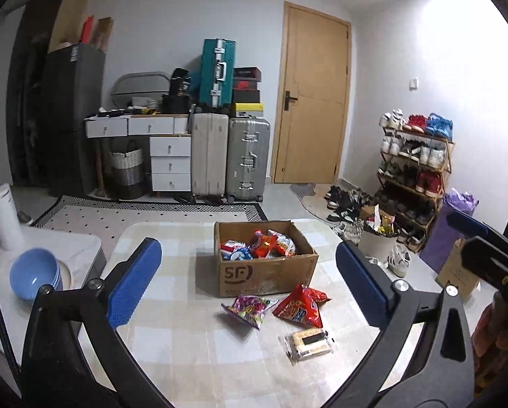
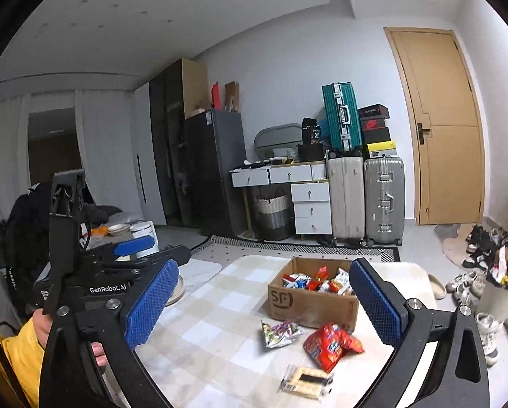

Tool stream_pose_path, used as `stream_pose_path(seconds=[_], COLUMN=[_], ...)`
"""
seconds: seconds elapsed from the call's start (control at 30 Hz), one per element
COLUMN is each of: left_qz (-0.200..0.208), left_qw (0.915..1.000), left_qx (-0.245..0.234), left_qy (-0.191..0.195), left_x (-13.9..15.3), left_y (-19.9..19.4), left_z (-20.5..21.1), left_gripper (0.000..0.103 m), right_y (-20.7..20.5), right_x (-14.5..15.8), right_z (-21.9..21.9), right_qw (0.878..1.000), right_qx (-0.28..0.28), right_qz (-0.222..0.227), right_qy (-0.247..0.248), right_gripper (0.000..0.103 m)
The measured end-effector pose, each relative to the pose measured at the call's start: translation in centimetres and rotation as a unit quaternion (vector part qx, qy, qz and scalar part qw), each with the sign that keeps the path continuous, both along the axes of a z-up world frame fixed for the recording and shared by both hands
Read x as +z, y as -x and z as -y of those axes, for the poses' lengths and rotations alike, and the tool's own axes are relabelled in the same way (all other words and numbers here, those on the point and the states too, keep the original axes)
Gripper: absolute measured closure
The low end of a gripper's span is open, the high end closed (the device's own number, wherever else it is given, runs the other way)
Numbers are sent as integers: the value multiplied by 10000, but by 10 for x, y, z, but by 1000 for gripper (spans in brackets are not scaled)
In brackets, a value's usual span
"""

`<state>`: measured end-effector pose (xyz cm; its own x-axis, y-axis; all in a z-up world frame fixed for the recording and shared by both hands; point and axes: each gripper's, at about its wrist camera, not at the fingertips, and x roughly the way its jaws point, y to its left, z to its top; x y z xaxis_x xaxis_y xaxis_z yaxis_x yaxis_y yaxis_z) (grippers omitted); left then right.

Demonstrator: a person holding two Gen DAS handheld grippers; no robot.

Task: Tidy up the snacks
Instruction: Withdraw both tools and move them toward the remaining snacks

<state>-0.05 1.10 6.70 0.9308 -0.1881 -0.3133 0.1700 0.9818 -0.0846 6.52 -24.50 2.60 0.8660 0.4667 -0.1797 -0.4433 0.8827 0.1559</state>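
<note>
both tongs, left tongs (image 1: 249, 280) and right tongs (image 2: 264, 304), gape wide and empty over loose snack packets (image 1: 300, 309) by cardboard box (image 1: 264, 272).

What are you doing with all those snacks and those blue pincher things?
A person holds a pair of tongs in each hand, tidying snacks into the cardboard box on the checked table. Both the left tongs and the right tongs are wide open and hold nothing. Several packets are already in the box. A purple packet, a red packet and a clear cracker pack lie on the table in front of it.
</note>
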Motion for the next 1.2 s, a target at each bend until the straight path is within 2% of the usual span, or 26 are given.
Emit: stream_pose_path(seconds=[0.17,0.27,0.33,0.43,0.57,0.7,0.9,1.2], left_qz=[30,2,-257,-771,-1179,-1454,-1804,-2118], left_qw=[9999,9991,9980,9958,9923,9888,9833,9771], left_qx=[148,186,135,43,34,84,113,194], left_qy=[-54,-378,-558,-482,-386,-320,-227,-42], left_x=[-35,-67,-90,-125,-156,-180,-199,-226], left_y=[24,29,25,14,-3,-25,-69,-120], left_z=[-10,-5,2,5,8,11,13,15], left_gripper=[0,0,0,0,0,0,0,0], right_y=[9,7,-1,-12,-23,-33,-47,-71], right_x=[-30,-56,-71,-96,-119,-131,-148,-173], right_z=[14,19,21,28,32,30,19,24], right_qw=[9995,9986,9974,9939,9906,9900,9898,9850], right_qx=[-172,-415,-453,-483,-484,-503,-445,-426], right_qz=[-118,-276,-522,-910,-1169,-1249,-1344,-1648], right_qy=[-231,-169,-223,-400,-520,-424,-178,-291], right_gripper=[1,1,1,1,1,1,1,1])
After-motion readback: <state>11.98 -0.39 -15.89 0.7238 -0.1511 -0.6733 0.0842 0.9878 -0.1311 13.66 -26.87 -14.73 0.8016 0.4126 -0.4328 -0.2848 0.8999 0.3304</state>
